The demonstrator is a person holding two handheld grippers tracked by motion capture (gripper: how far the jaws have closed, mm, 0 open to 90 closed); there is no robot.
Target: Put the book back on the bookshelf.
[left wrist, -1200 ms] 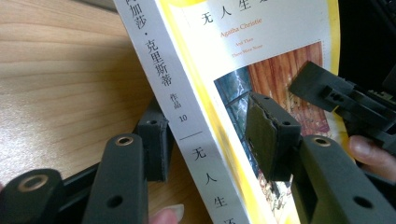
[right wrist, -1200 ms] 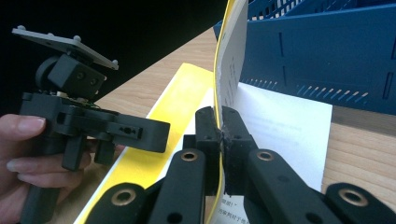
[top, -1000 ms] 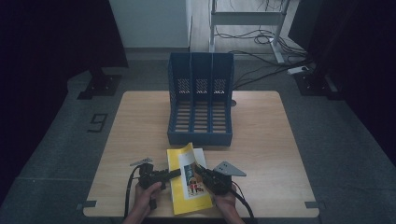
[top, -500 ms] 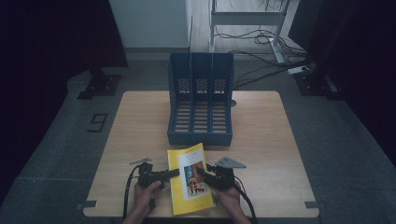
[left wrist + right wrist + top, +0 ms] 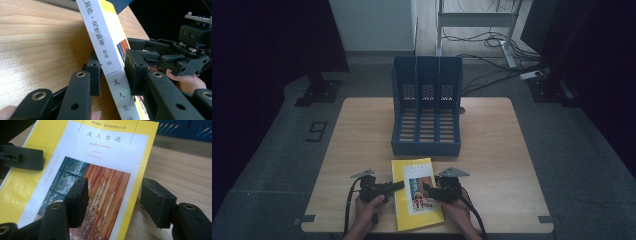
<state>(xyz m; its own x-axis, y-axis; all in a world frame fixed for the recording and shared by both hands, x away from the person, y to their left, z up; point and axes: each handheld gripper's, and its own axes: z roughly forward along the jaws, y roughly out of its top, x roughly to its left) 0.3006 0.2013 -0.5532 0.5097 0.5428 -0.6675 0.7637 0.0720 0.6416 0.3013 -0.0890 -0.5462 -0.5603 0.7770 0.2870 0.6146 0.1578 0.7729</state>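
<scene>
Moved: both grippers are sitting lower and closer to the near table edge than a second ago, and the book is lying flatter and squarer, its far edge now nearer the rack.
Book [image 5: 417, 192]: yellow paperback with a white cover panel and a picture, lying on the table [image 5: 502, 150] at the near edge, just in front of the rack, not touching it.
Rack [image 5: 427, 105]: blue, three slots, standing mid-table beyond the book.
Left gripper [image 5: 396, 186]: reaching in from the book's left side; in the left gripper view [image 5: 112, 75] its jaws are standing spread on either side of the white spine, one jaw under the book by the wood, the other over the cover; whether the pads are pressing the book is hard to tell.
Right gripper [image 5: 428, 189]: coming in from the book's right; in the right gripper view [image 5: 113, 200] its jaws are spread wide, one hanging over the cover picture, the other over bare wood past the book's edge, gripping nothing.
Hands: a hand [image 5: 371, 206] is holding the left gripper at the table's near edge.
</scene>
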